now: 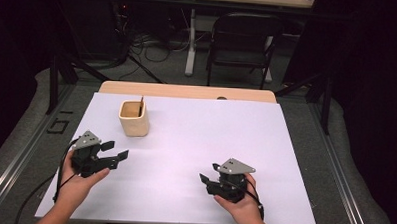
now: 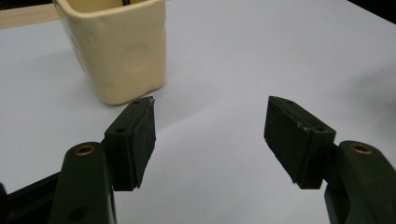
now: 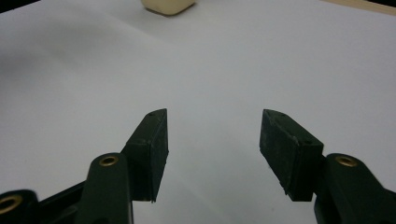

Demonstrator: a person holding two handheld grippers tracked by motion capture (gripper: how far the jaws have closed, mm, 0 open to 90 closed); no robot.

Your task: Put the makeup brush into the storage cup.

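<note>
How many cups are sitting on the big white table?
1. The cream cup stands upright on the white table at its far left, ahead of the left tool. A thin dark stick pokes out of it; nothing else could hide another.

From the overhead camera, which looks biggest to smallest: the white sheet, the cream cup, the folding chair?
1. White sheet, by far the largest.
2. Folding chair, though it stands farther back, so its true size is understated.
3. Cream cup, smallest; a thin dark stick stands in it.
</note>
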